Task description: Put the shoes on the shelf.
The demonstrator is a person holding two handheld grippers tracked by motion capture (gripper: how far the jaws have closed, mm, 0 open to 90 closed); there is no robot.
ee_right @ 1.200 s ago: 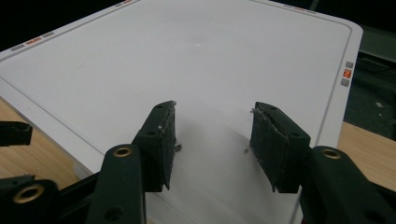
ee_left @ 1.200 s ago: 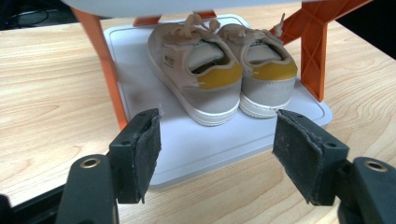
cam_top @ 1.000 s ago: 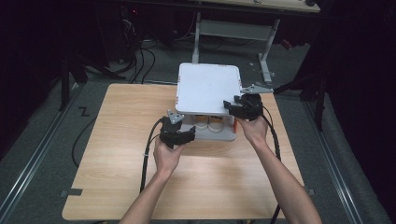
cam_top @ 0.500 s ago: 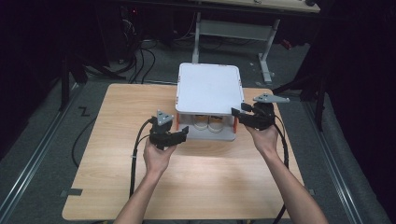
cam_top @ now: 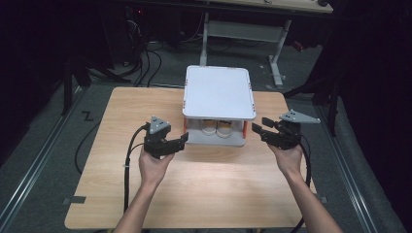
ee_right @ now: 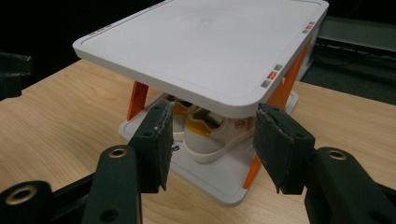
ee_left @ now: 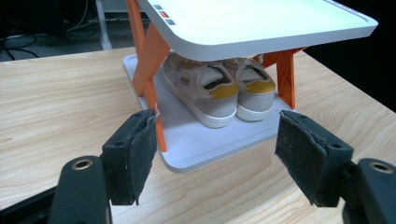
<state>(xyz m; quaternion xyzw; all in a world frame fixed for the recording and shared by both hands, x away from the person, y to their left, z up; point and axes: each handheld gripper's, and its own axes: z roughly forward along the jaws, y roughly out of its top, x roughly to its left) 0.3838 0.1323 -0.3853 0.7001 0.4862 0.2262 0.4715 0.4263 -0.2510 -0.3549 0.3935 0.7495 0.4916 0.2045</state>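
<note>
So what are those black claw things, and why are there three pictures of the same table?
Those black claws are grippers, simple pinching tools with two padded jaws. A person holds one in each hand: the left gripper and the right gripper. One picture comes from a camera up high, looking down at the wooden table and the person's arms. The other two come from small cameras riding on each gripper, so you look out between its jaws. On the table stands a little white shoe rack with orange legs. On its lower shelf sits a pair of small beige shoes with yellow heels. Both grippers are open and hold nothing right now; they sit on either side of the rack.
</note>
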